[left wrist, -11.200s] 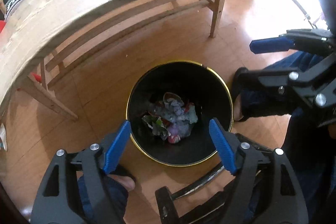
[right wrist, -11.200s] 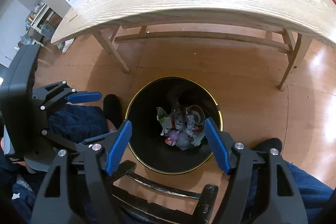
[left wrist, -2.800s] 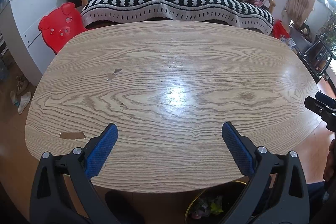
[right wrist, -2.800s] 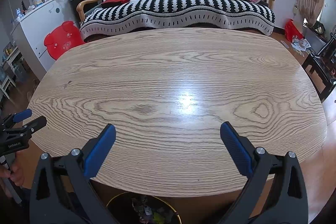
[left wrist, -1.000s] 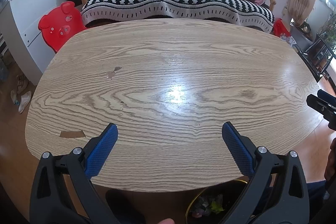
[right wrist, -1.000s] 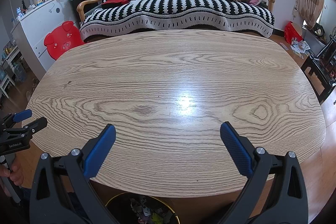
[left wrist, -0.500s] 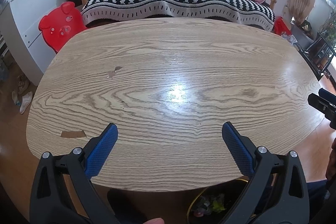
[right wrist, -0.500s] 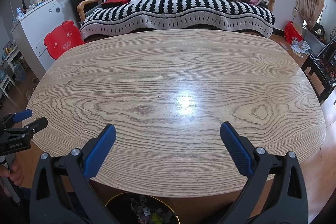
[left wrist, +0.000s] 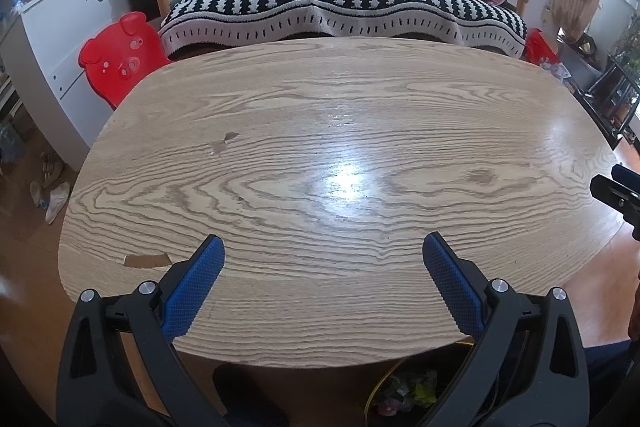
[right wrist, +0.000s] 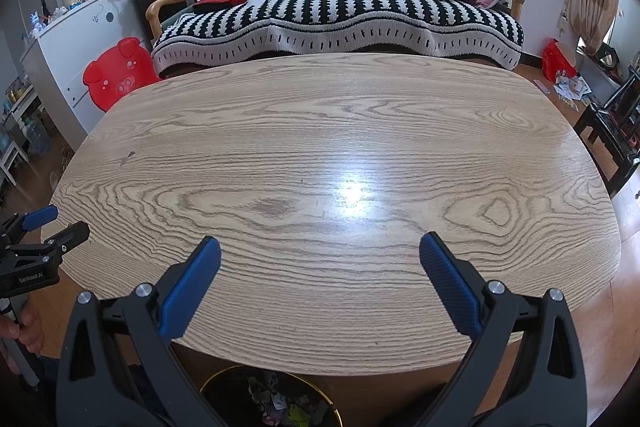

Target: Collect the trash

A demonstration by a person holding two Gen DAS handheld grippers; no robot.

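Observation:
My left gripper (left wrist: 323, 247) is open and empty, held above the near edge of the wooden table (left wrist: 360, 115). My right gripper (right wrist: 320, 247) is open and empty above the same near edge (right wrist: 340, 131). The black bin with a gold rim (right wrist: 212, 381) stands on the floor under the near edge and holds crumpled wrappers (right wrist: 280, 407). It also shows in the left wrist view (left wrist: 372, 393). A brown chip mark (left wrist: 146, 260) shows near the table's front left edge and a small one (left wrist: 224, 143) further in. The right gripper appears at the right edge of the left view (left wrist: 618, 191); the left gripper at the left edge of the right view (right wrist: 36, 227).
A black-and-white striped sofa (right wrist: 340, 7) stands behind the table. A red pig-shaped chair (left wrist: 120, 55) and a white cabinet (left wrist: 52, 39) stand at the back left. Dark furniture (right wrist: 616, 123) is at the right. My legs are below the table edge.
Over the last second almost nothing moved. Eleven seconds ago both grippers looked down into the bin; now both are raised and face across the tabletop.

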